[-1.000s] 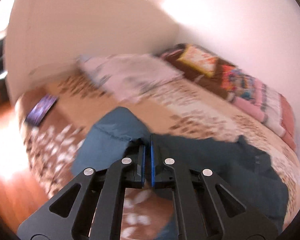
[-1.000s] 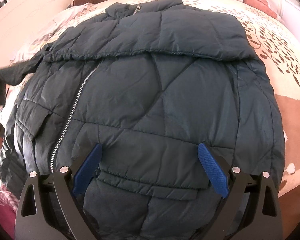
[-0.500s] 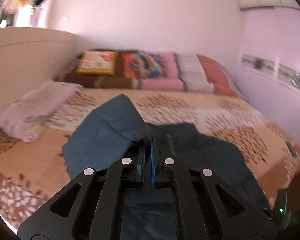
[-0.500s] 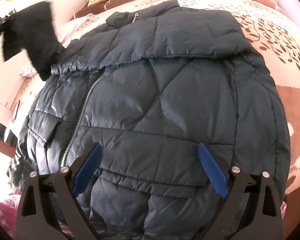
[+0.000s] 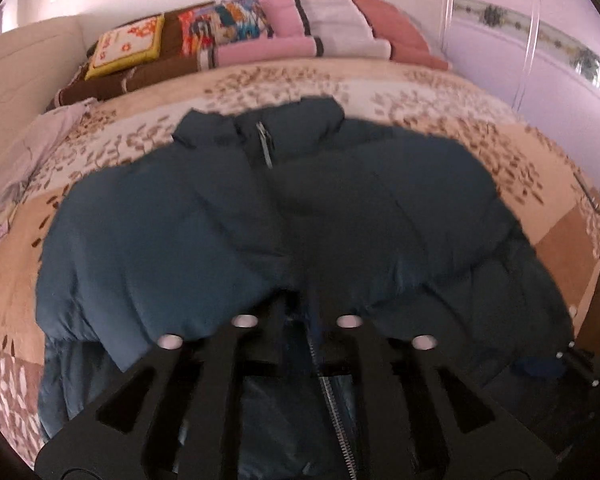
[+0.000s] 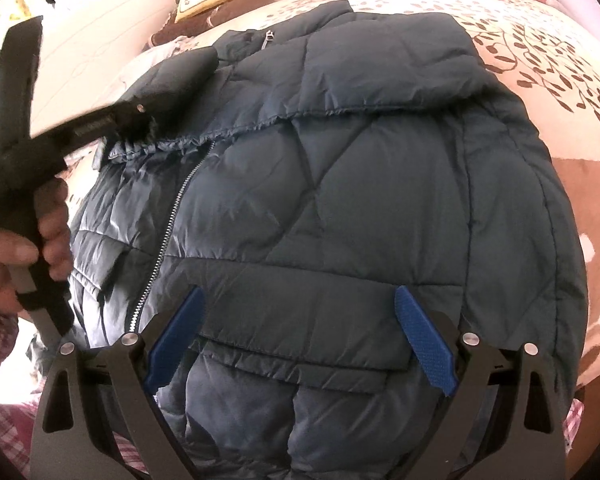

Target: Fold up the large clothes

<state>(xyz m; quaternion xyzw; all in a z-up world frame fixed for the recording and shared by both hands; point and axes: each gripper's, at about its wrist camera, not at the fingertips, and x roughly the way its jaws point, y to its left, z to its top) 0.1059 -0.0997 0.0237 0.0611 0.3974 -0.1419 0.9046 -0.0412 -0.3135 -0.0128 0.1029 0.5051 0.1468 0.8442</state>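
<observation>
Jacket [image 6: 340, 200] spread on the bed [image 5: 420, 92], sleeve folded across its chest

Only the right wrist view shows the hand [image 6: 24, 256] holding the left gripper [image 6: 148, 120], clamped on the sleeve cuff; its own view hides the fingertips under fabric. Right gripper [image 6: 300, 336] hovers with fingers wide apart over the hem

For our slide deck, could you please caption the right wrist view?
Open right tool hovers over a dark teal puffer jacket on the bed, while the left tool folds its sleeve across.
</observation>
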